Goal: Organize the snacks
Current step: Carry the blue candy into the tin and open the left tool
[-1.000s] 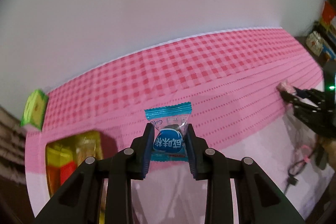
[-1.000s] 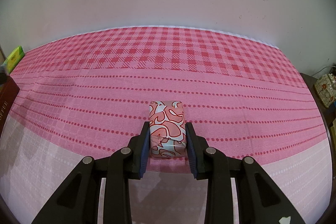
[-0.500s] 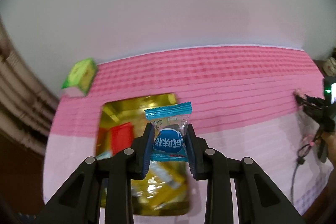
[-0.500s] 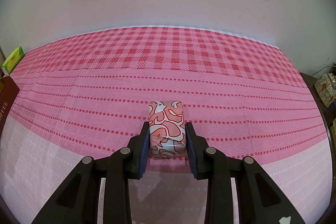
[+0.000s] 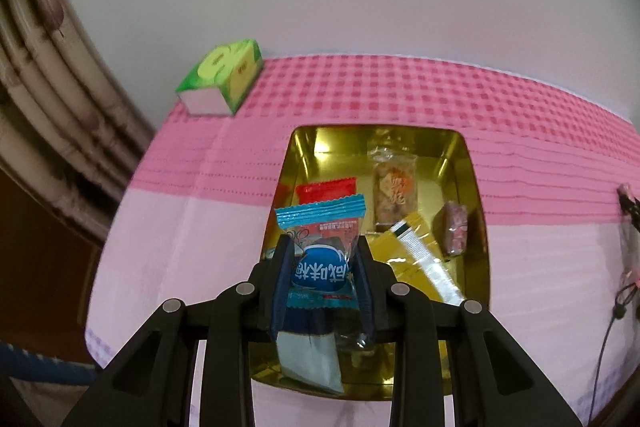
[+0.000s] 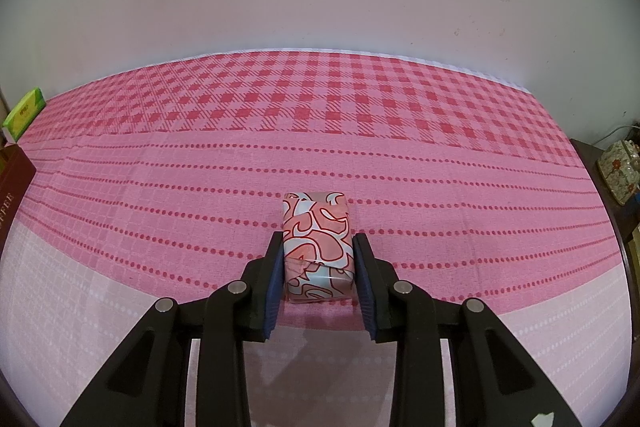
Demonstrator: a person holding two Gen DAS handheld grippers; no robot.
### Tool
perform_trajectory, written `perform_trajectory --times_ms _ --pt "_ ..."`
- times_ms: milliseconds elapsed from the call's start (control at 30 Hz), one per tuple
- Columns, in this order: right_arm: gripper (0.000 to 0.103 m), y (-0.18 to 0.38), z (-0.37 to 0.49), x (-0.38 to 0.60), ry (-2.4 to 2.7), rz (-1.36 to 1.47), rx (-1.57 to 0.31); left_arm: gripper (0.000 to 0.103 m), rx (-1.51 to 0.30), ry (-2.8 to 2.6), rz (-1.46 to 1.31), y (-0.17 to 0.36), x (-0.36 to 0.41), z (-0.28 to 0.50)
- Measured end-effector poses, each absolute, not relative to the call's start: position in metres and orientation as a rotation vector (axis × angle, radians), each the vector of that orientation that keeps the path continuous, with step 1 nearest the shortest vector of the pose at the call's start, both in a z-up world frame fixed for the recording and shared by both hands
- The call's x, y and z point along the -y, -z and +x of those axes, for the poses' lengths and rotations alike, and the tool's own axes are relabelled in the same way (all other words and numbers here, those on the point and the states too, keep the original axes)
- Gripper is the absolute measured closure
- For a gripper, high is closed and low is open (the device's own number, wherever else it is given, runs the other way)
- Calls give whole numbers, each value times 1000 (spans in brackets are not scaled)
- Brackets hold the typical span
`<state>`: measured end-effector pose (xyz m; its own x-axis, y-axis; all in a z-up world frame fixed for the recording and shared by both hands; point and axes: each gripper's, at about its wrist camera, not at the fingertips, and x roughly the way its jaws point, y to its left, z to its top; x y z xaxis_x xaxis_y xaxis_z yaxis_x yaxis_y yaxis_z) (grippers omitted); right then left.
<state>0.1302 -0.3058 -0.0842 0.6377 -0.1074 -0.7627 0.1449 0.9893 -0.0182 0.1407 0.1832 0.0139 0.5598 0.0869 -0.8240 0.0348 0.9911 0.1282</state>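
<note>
My left gripper point(image 5: 322, 259) is shut on a blue candy packet point(image 5: 322, 251) and holds it above a gold tin tray point(image 5: 476, 227). The tray holds several snacks: a red packet point(image 5: 326, 190), a clear packet with a brown snack point(image 5: 394, 187), a yellow wrapper point(image 5: 416, 255) and a small brown-pink sweet point(image 5: 454, 233). My right gripper point(image 6: 318, 255) is shut on a pink patterned wrapped block point(image 6: 316, 247) that sits low over the pink tablecloth point(image 6: 320, 147).
A green box stands at the table's back left point(image 5: 222, 77) and shows small in the right wrist view point(image 6: 22, 113). A dark box edge point(image 6: 12, 179) is at the left. A floral object point(image 6: 618, 167) sits off the table's right edge. Cables point(image 5: 616, 311) hang at the right.
My left gripper has swung left with the blue packet, from over the bare cloth to above the gold tray. My right gripper has stayed still with the block.
</note>
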Motion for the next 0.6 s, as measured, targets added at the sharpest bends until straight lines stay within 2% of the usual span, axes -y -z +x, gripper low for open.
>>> perform_trajectory --times_ms 600 --pt "68 85 131 306 162 45 -869 72 -1007 -2 167 18 -185 159"
